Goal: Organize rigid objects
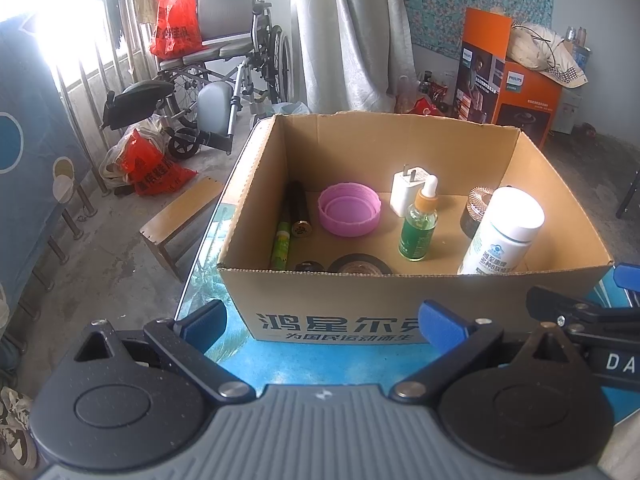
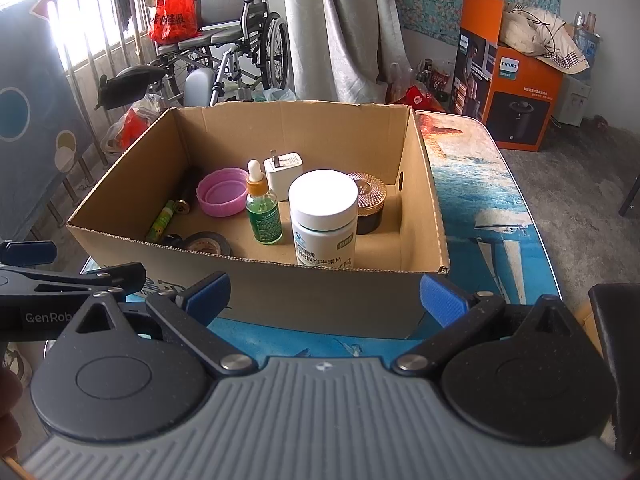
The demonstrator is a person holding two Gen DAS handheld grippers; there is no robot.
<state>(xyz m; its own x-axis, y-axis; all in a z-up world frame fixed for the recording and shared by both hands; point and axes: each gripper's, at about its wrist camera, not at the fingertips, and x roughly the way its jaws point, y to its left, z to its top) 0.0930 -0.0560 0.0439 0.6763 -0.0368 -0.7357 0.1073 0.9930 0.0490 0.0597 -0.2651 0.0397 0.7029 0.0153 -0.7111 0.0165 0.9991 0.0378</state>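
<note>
- Here, the cardboard box (image 1: 400, 308) sits on the blue patterned surface (image 2: 496, 216), open at the top, with all the small things inside it.
- The left gripper (image 1: 324, 322) hangs just in front of the box's near wall, its blue pads spread wide apart and holding nothing.
- The right gripper (image 2: 326, 294) hangs beside it at the same near wall, likewise spread wide and empty; its tip shows at the right edge of the left wrist view.
- Inside, near the right, a white-capped bottle (image 2: 323, 220) stands upright, with a dark jar with a ribbed gold lid (image 2: 370, 206) just behind it.
- A green dropper bottle (image 2: 262, 210) stands upright around the middle, with a white charger plug (image 2: 282, 172) behind it toward the far wall.
- A pink lid (image 2: 222, 192) lies open side up, left of the dropper.
- Along the left wall lie a green tube (image 1: 280, 246) and a dark cylinder (image 1: 298, 212), side by side.
- A roll of black tape (image 2: 210, 243) lies flat against the near wall.
- On the floor beyond, a wheelchair (image 1: 236, 52) stands far left and an orange carton (image 2: 516, 96) far right.
</note>
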